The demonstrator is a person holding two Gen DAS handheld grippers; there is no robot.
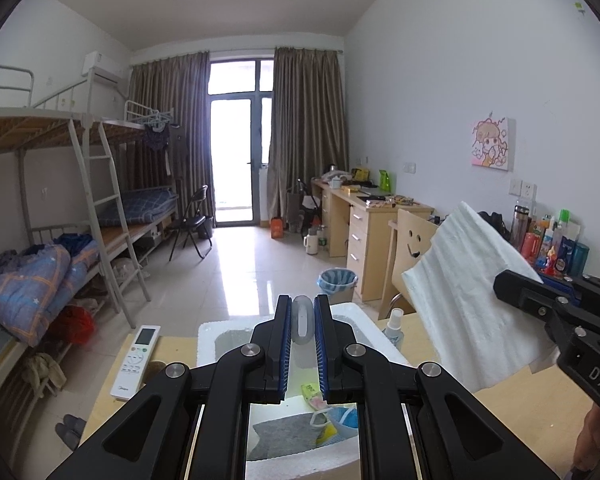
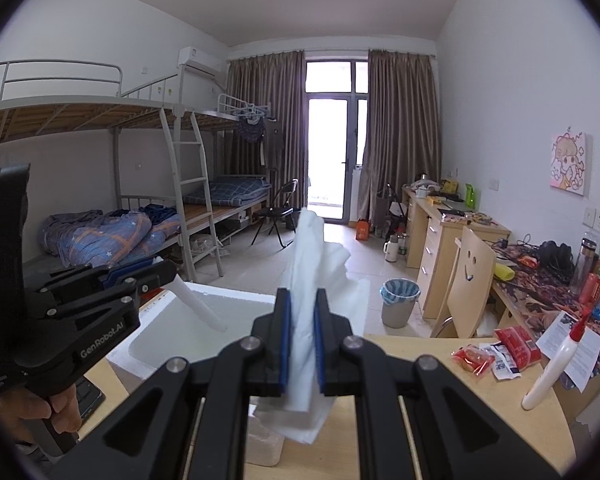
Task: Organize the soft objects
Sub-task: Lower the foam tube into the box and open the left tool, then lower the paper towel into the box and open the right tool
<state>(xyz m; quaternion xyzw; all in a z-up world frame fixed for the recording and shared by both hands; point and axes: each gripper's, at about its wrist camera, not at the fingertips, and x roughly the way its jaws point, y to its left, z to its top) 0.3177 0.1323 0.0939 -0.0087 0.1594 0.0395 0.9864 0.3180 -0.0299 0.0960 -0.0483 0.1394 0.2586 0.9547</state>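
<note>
My left gripper is shut on a small white foam roll and holds it above the open white foam box. From the right wrist view, that roll slants down from the left gripper over the box. A grey cloth and small packets lie inside the box. My right gripper is shut on a folded white soft sheet, which stands up between the pads. In the left wrist view this sheet hangs to the right of the box, in the right gripper.
The box stands on a wooden table. A remote control lies to its left and a spray bottle to its right. Red snack packets, a white bottle and a phone are on the table. Beyond it stand a chair and a bin.
</note>
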